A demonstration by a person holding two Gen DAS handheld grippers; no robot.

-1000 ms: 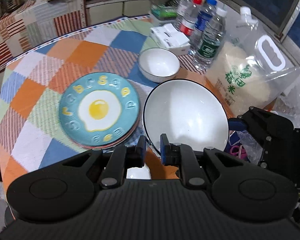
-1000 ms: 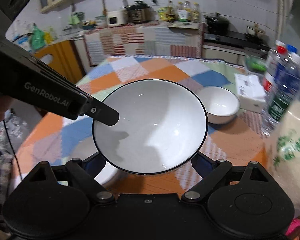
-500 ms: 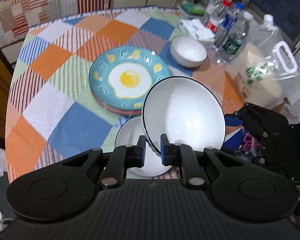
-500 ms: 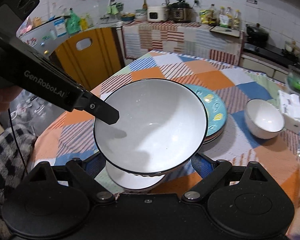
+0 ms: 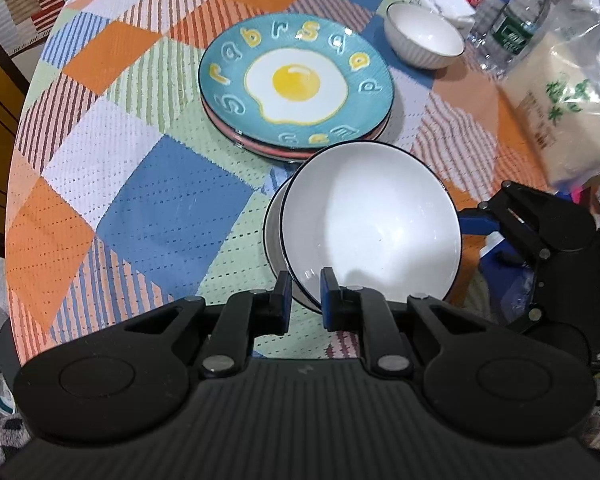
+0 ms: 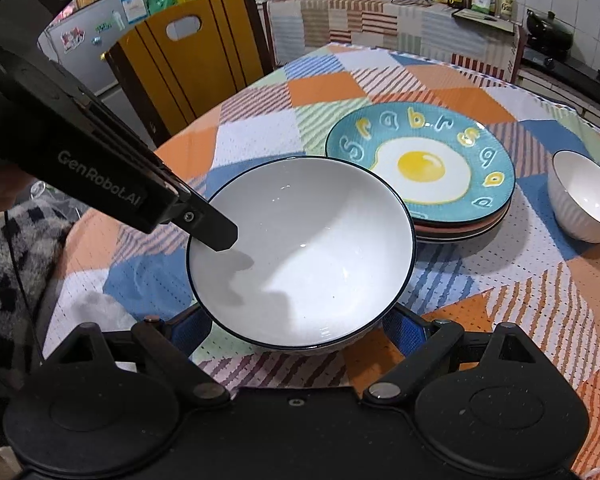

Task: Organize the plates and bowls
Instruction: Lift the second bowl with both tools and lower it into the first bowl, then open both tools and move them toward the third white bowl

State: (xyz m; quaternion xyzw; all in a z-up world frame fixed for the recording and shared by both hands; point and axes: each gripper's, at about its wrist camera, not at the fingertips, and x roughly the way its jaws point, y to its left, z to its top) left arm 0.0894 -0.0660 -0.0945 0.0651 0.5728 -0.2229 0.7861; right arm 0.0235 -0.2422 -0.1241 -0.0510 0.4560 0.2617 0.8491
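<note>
Both claws grip one large white bowl [image 6: 304, 252].
Left gripper [image 5: 304, 294] pinches its near rim; right gripper [image 6: 296, 326] clasps its sides, bowl at lower centre, just before the egg plate [image 6: 420, 164].

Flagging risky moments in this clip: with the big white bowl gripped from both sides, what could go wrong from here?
1. The left hand-held gripper only pinches the large bowl by its rim; it could slip or tip.
2. A second bowl sits right underneath; a hard landing could chip either.
3. The plate stack lies close beside; a swing could knock it.
</note>
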